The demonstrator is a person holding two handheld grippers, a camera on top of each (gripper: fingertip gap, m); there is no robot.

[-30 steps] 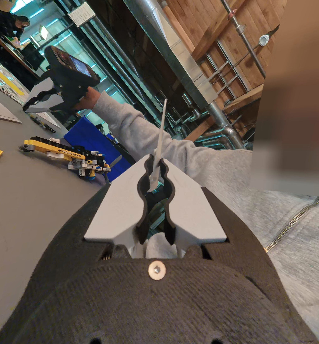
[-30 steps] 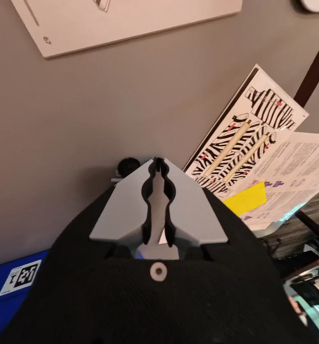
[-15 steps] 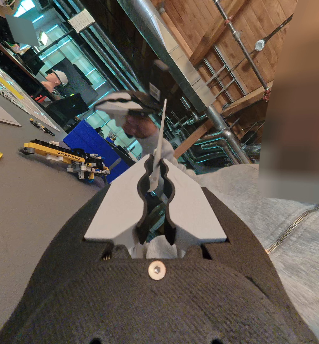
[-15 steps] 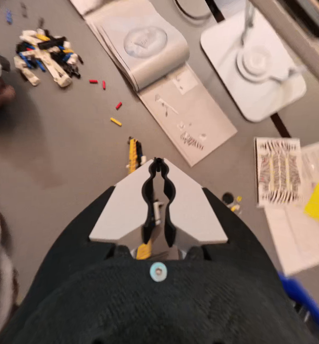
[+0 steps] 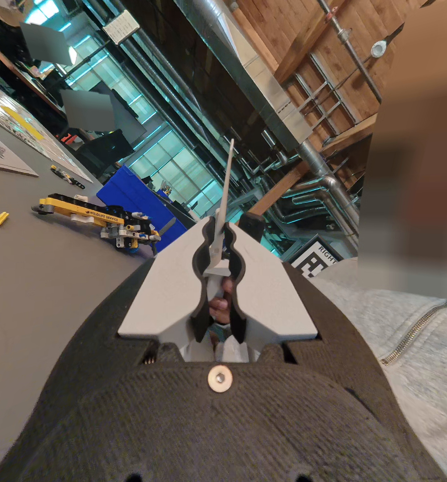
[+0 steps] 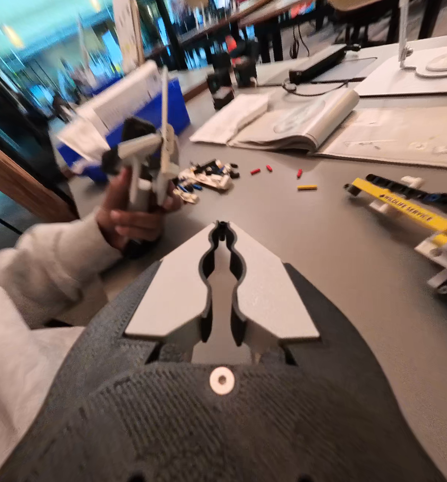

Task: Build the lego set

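Observation:
My left gripper (image 5: 219,224) is shut on a long light grey blade (image 5: 226,180) that points up and away, held above the table's near edge. My right gripper (image 6: 221,226) is shut on a small black piece (image 6: 221,229) at its tips, low over the grey table (image 6: 282,234). The right wrist view shows the left gripper (image 6: 162,146), blurred, in a hand at the left with the blade (image 6: 165,104) upright. The yellow and black model (image 5: 97,217) lies on the table; it also shows at the right in the right wrist view (image 6: 405,208).
A pile of loose pieces (image 6: 206,175), red pins (image 6: 255,171) and a yellow axle (image 6: 307,187) lie mid-table. An open instruction booklet (image 6: 295,125) lies behind them. A blue bin (image 5: 138,193) stands at the table's edge. A small yellow piece (image 5: 0,218) lies far left.
My right gripper has swung from pointing down at the table to pointing low across it, toward the left gripper. The left gripper has kept hold of the blade and barely moved.

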